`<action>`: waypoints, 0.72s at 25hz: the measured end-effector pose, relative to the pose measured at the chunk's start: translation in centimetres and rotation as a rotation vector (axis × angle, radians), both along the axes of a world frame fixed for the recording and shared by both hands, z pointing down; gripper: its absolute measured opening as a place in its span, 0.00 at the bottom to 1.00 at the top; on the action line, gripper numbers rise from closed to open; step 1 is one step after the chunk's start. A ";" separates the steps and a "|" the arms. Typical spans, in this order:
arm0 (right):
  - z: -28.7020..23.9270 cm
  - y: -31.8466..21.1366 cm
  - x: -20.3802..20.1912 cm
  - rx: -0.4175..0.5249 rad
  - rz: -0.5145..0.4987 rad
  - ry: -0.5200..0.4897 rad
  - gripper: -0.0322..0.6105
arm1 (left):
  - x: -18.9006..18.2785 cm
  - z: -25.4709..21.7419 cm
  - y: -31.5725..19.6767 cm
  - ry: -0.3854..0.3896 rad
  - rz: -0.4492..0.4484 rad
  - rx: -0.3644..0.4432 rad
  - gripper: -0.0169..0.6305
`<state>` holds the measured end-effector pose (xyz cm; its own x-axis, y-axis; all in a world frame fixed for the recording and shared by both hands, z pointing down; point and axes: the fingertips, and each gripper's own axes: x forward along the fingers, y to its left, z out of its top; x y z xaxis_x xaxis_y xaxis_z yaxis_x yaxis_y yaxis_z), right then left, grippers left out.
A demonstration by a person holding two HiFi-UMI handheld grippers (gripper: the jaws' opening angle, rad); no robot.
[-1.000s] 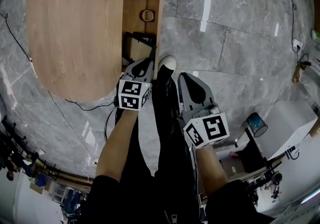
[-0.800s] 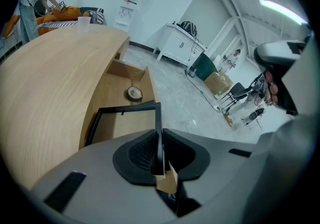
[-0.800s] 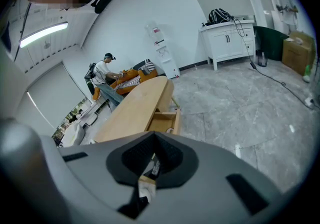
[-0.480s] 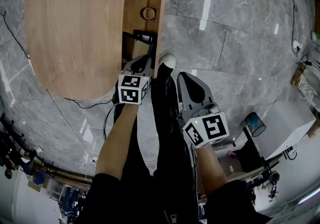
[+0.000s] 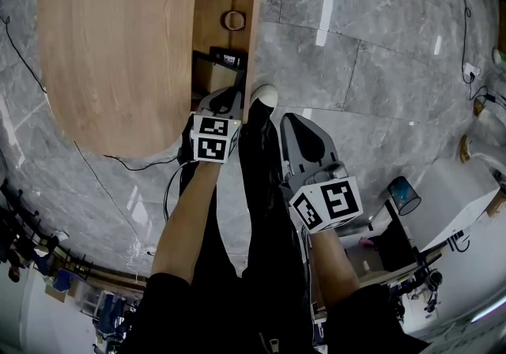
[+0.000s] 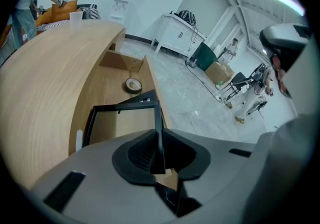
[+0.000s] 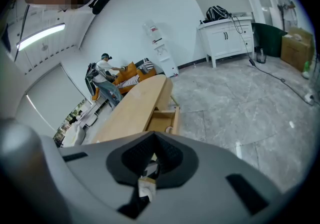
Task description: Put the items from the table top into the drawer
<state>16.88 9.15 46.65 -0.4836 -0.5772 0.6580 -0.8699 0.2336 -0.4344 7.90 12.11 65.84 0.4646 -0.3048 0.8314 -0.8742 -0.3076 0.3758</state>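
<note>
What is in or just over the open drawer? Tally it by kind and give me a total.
Tape roll: 1
Black frame: 1
Total: 2

The left gripper (image 5: 231, 96) points steeply downward, out ahead of the bare left forearm (image 5: 186, 218), with its marker cube (image 5: 212, 139) on top. Its jaws have just been opening slightly, yet the pads press on both sides of the thin bar of a black frame (image 6: 158, 123) that stands between them. The right gripper (image 5: 292, 127) is held nearer the body on the bare right forearm (image 5: 332, 265), tilted less steeply, its jaws closed together on nothing
</note>
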 end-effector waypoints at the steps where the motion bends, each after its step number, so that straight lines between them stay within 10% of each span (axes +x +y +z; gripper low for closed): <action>1: -0.1 0.0 0.0 0.000 0.000 -0.001 0.06 | 0.0 -0.1 0.0 -0.008 0.009 0.003 0.11; 18: -0.2 -0.2 -0.6 -0.001 -0.011 -0.007 0.06 | -0.7 -0.4 0.7 -0.012 0.033 -0.008 0.16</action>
<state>16.27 8.94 46.48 -0.4945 -0.5713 0.6550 -0.8642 0.2431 -0.4405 7.22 12.76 65.45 0.4646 -0.2828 0.8391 -0.8679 -0.3335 0.3681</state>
